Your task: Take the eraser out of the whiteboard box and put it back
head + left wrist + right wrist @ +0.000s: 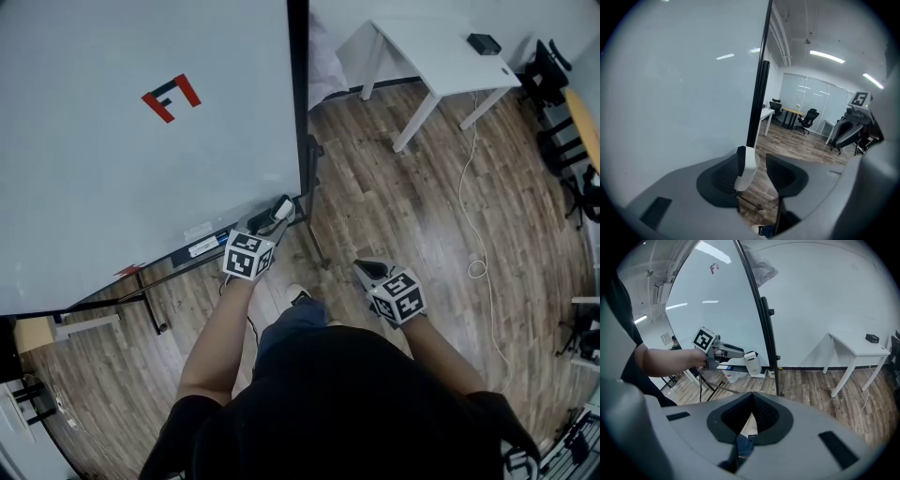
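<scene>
wood floor (422,216) office, big whiteboard (112,187) on our left. eraser (746,166) is at the board's lower right corner, by the end of the tray (187,251), standing on edge between the jaws of the left gripper (757,171). its dark felt side lies against one jaw and floor shows through a gap on the other side, so we read that gripper as open around it, not clamped. we can't tell what the eraser rests on. we'd judge it light: hard plastic shell, soft felt face, a bit slick on the white side. best grip is across the two flat faces near mid-length so it can't pivot. left forearm (220,328) reaches forward to the board, gripper angled down. right gripper (752,401) is closed with nothing in it, low over the floor, well apart from the board, also tipped down.
</scene>
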